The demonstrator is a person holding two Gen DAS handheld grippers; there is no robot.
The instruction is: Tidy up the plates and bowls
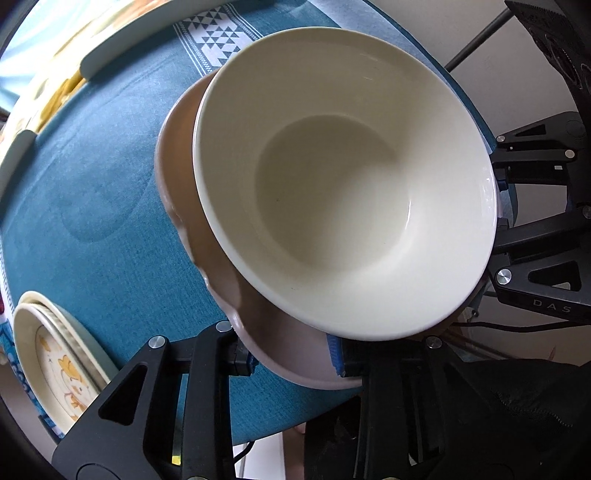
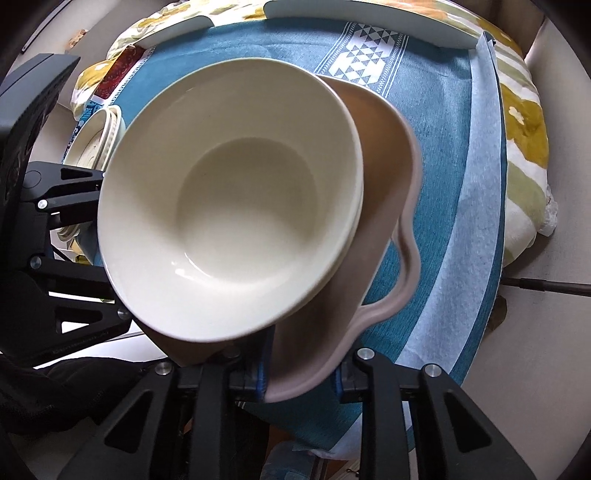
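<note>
A cream bowl [image 1: 343,188] sits inside a pink wavy-rimmed bowl [image 1: 181,162], both held tilted above the blue tablecloth. My left gripper [image 1: 295,360] is shut on the pink bowl's rim at the bottom of the left wrist view. My right gripper [image 2: 299,380] is shut on the pink bowl's [image 2: 388,177] opposite rim, with the cream bowl [image 2: 229,199] nested above. The right gripper's body also shows in the left wrist view [image 1: 546,236], at the right edge.
A stack of plates with a yellow duck pattern [image 1: 59,362] lies at the table's left; it also shows in the right wrist view [image 2: 96,136]. Pale green plates [image 1: 155,33] lie at the far edge. The blue tablecloth [image 1: 92,192] covers the round table.
</note>
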